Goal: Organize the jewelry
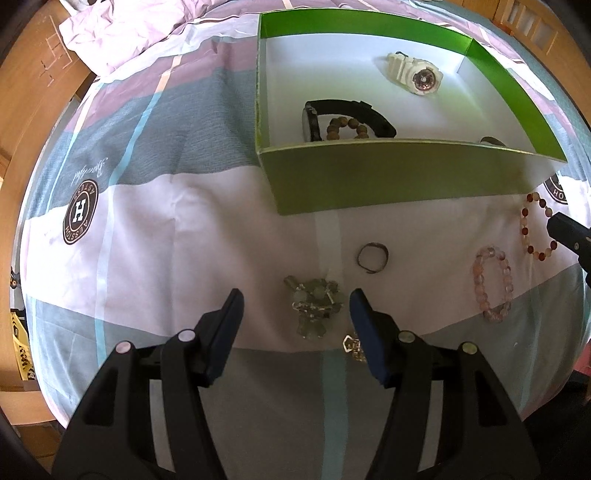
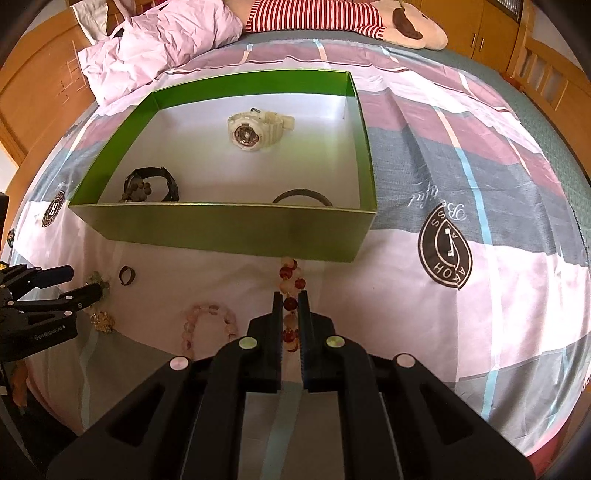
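Observation:
My left gripper (image 1: pixel 295 299) stands open over the bed sheet, and a green bead trinket (image 1: pixel 314 306) lies between its fingers, untouched by the pads. A dark ring (image 1: pixel 372 256), a gold charm (image 1: pixel 351 347) and a pink bead bracelet (image 1: pixel 493 288) lie nearby. My right gripper (image 2: pixel 290 299) is shut on a red-and-white bead bracelet (image 2: pixel 290 275), just in front of the green box (image 2: pixel 229 232). The box holds a white watch (image 2: pixel 255 129), a black watch (image 2: pixel 155 181), a brown bead bracelet (image 2: pixel 138 192) and a dark bangle (image 2: pixel 301 195).
A crumpled pink cloth (image 2: pixel 155 44) lies behind the box, and a striped plush toy (image 2: pixel 332 18) sits at the head of the bed. Wooden furniture (image 2: pixel 37 92) borders the bed on the left and a wooden bed frame (image 2: pixel 546 62) on the right.

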A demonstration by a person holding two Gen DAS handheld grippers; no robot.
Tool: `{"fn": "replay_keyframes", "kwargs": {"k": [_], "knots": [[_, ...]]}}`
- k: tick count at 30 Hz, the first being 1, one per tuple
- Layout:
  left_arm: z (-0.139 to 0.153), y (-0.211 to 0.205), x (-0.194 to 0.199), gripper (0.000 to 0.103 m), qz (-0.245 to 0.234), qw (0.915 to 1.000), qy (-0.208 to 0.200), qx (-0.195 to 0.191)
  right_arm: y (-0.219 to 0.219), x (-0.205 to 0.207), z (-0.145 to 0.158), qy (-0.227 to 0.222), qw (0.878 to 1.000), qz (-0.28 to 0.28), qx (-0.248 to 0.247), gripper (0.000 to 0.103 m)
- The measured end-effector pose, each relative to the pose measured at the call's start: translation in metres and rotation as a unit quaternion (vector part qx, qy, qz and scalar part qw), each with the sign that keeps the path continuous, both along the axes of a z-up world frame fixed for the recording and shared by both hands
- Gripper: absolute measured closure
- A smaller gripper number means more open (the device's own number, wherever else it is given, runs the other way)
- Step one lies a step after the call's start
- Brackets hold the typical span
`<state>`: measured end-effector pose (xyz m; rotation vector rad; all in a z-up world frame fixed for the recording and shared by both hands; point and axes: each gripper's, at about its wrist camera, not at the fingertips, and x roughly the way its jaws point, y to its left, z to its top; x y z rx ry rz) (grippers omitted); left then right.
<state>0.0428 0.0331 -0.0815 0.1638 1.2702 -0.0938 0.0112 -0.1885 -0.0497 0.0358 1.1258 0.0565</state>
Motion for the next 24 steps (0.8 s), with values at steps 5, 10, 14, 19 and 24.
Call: {"fn": "replay_keyframes", "kwargs": {"k": [5,10,14,19,24], "knots": [[0.0,-0.0011,-0.0005,0.05,-0.004,1.0,0.001,-0.003,0.0004,0.0002,-0.0003,0.0,1.0,0.0,0.0,0.096],[-0.0016,-0.0022,-0.0016,0.077,-0.009,0.9999,0.003,-0.006,0.0004,0.0001,-0.0016,0.002,1.0,0.002,-0.002,0.096],[-0.0008,-0.0047,-0.0026,0.082,-0.015,0.9999,-0.001,-0.004,0.0005,0.0,-0.0025,0.004,1.0,0.003,-0.003,0.096],[0.0014,-0.0068,-0.0054,0.082,-0.016,0.9999,-0.003,-0.005,0.0017,0.0002,-0.0038,0.004,1.0,0.004,-0.004,0.096],[0.0027,-0.0079,-0.0068,0.082,-0.019,0.9998,-0.005,-0.005,0.0018,0.0003,-0.0044,0.004,1.0,0.004,-0.004,0.096]]}}
